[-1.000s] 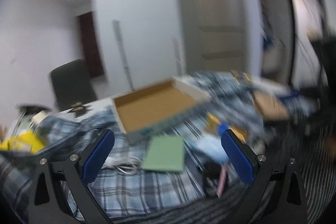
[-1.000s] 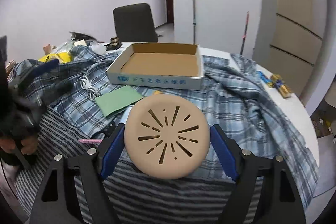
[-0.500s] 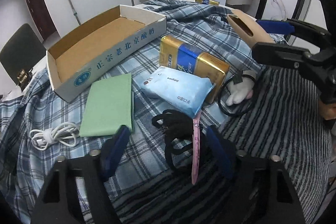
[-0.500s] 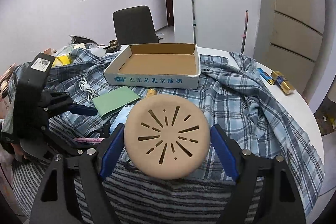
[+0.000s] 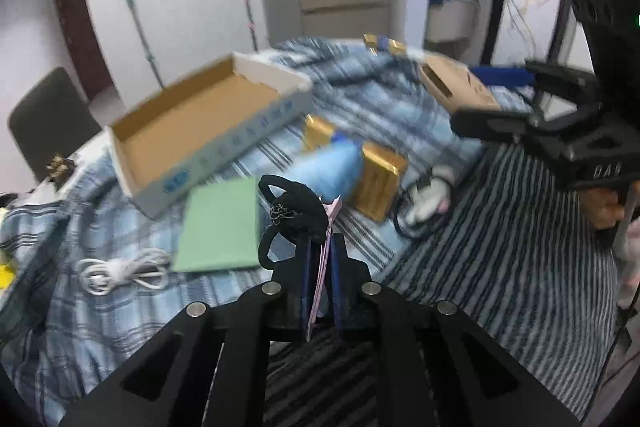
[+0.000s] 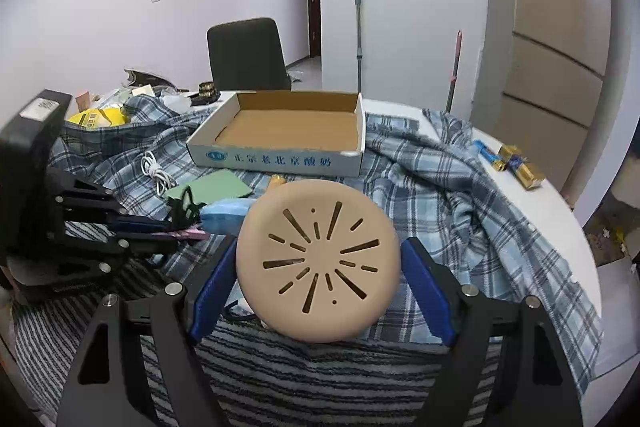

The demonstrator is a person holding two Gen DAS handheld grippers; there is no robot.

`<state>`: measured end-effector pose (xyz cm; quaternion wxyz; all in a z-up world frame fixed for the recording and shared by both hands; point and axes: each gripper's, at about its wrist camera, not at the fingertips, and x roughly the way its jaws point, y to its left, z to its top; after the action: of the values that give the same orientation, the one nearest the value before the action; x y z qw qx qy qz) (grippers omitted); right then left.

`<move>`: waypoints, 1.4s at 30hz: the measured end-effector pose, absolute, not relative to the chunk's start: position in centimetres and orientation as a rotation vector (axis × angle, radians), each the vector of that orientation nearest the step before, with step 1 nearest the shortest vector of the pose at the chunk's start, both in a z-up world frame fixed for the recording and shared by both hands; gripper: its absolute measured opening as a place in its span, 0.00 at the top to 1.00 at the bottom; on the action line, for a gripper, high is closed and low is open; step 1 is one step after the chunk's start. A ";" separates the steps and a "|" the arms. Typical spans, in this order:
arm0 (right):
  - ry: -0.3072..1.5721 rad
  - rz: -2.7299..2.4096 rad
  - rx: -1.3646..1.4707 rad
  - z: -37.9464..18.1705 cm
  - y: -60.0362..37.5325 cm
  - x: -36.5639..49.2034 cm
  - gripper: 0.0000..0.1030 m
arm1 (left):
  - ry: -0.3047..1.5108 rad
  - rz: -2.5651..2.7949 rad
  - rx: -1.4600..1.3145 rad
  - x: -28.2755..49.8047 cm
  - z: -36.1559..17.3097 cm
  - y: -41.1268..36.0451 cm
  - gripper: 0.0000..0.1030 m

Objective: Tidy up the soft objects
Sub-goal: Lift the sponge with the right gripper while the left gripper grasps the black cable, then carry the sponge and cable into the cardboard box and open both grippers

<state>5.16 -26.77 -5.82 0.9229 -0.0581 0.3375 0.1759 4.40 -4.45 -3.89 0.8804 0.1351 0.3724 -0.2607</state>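
My left gripper (image 5: 320, 259) is shut on a pink card (image 5: 327, 251) that carries black hair ties (image 5: 296, 211). The bundle sticks up from the jaws, above the plaid shirt (image 5: 360, 95). The right wrist view shows this left gripper (image 6: 168, 229) at the left with the hair ties (image 6: 184, 205) at its tip. My right gripper (image 6: 318, 259) is shut on a tan round slotted disc (image 6: 320, 263), held above the striped cloth (image 6: 304, 375). That right gripper (image 5: 480, 99) and disc (image 5: 456, 87) appear edge-on at the right of the left wrist view.
An open cardboard tray (image 6: 288, 131) sits on the plaid shirt. Near it lie a green pad (image 5: 220, 227), a blue tissue pack (image 5: 336, 167), a gold packet (image 5: 376, 175), a white cable (image 5: 124, 271) and a small white plush with a black cord (image 5: 428, 195). A chair (image 6: 248, 55) stands behind.
The left gripper swung down over the table, closed on the pink card with the hair ties and raised it off the cloth. The right gripper kept still with the disc.
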 end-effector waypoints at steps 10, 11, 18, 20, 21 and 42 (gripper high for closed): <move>0.531 0.348 -0.131 -1.0 -24.9 4.1 0.22 | 0.376 -0.362 0.215 2.2 3.7 -2.7 0.91; 0.513 0.349 -0.129 -0.4 -24.6 4.3 0.22 | 0.318 -0.315 0.215 2.1 4.6 -2.8 0.91; 0.373 0.316 -0.127 4.8 -22.2 7.4 0.22 | 0.165 -0.233 0.137 5.3 8.2 -3.6 0.91; 0.350 0.305 -0.125 5.8 -21.5 8.9 0.22 | 0.187 -0.191 0.103 7.1 8.7 -3.6 0.90; 0.342 0.293 -0.127 6.1 -21.3 9.6 0.22 | 0.200 -0.180 0.085 8.2 9.0 -3.4 0.91; 0.661 0.223 -0.071 -4.2 -19.5 26.1 0.22 | 0.438 -0.049 -0.024 22.3 3.3 1.7 0.91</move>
<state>26.08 -19.51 -4.17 0.9393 -0.0346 0.3236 0.1091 22.27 1.66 3.26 0.9758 -0.0117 0.2171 -0.0243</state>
